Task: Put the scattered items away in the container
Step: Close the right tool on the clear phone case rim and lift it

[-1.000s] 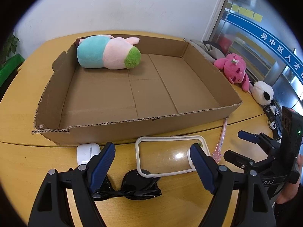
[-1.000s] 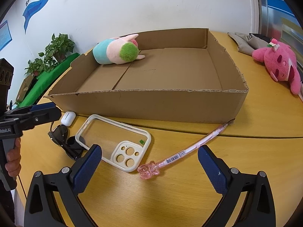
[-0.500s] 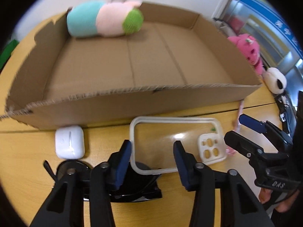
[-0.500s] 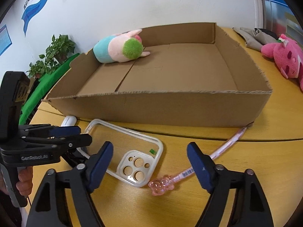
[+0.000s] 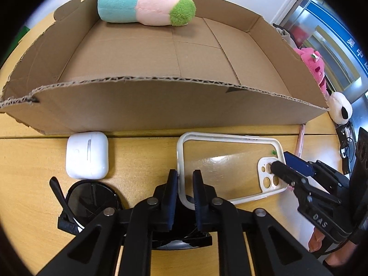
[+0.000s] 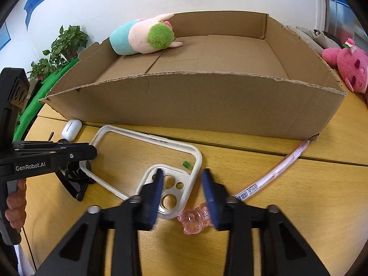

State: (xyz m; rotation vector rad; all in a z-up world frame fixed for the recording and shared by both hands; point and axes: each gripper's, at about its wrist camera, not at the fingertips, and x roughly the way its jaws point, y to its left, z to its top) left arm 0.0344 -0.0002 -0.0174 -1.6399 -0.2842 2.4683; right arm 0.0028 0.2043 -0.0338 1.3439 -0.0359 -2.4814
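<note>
Over the last second I have narrowed both sets of tongs and brought them down onto the clear, cream-rimmed silicone phone case, which lies flat on the wooden worktop just in front of the near wall of the shallow brown cardboard box.

The left tongs, wide apart a second ago, are now nearly pressed together, straddling the case's short plain-end rim. They appear to pinch that rim, though contact on both pads is not certain.

The right tongs have closed about halfway. Their left pad sits over the camera-cutout corner of the case, and the right pad stands just outside the rim, above the translucent pink bear-topped pen. They remain spread and grip nothing yet.

The case has not left the worktop. I judge this as the grasp step of a two-ended lift into the box.

Items outside the box: the white earbud case and the black sunglasses near the left tongs, plus the pen. The teal, pink and green plush toy lies inside, at the far left corner.
</note>
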